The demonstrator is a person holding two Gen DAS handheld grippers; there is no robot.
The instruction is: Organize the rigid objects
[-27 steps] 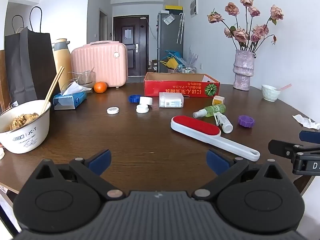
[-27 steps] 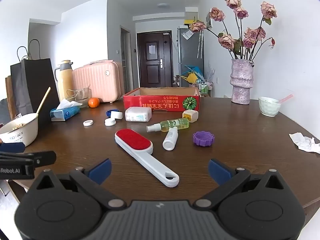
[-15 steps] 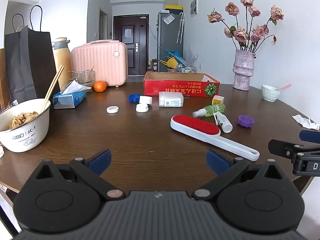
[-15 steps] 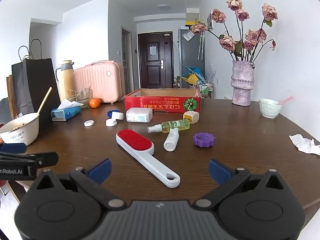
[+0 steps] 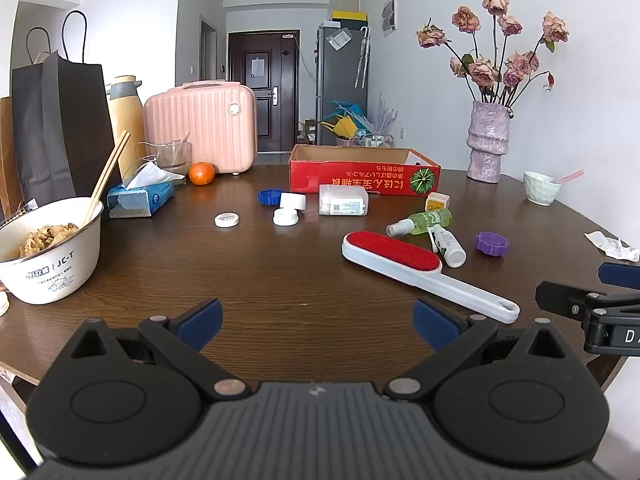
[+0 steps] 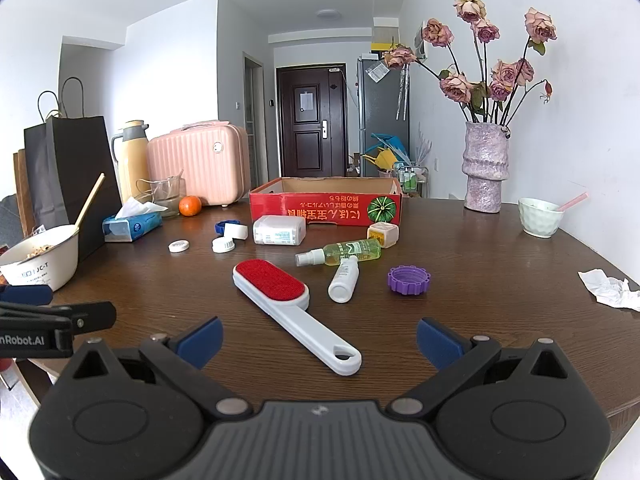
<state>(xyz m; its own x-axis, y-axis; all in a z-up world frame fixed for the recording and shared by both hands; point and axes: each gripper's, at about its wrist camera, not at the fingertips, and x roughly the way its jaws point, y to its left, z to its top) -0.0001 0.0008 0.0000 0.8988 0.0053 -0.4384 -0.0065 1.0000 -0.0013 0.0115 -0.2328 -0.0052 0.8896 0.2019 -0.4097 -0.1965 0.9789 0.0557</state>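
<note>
A white lint brush with a red pad (image 6: 280, 290) lies on the brown table, its handle toward my right gripper (image 6: 318, 338), which is open and empty just in front of it. The brush also shows in the left wrist view (image 5: 400, 258). My left gripper (image 5: 316, 320) is open and empty near the table's front edge. Beyond the brush lie a green spray bottle (image 6: 348, 251), a white bottle (image 6: 344, 280), a purple cap (image 6: 408, 279), a white box (image 6: 279, 230), several small lids (image 6: 222, 245) and a small cube (image 6: 383, 234). An open red cardboard box (image 6: 324, 206) stands behind them.
A noodle bowl with chopsticks (image 5: 48, 252), a tissue pack (image 5: 140, 198), an orange (image 5: 201, 173), a pink case (image 5: 200, 124) and a black paper bag (image 5: 60, 128) stand at the left. A flower vase (image 6: 485, 168), a small cup (image 6: 539, 217) and crumpled paper (image 6: 610, 290) are at the right.
My right gripper has moved slightly forward and up; the view of the table has shifted a little. My left gripper has hardly moved. Both stay open.
</note>
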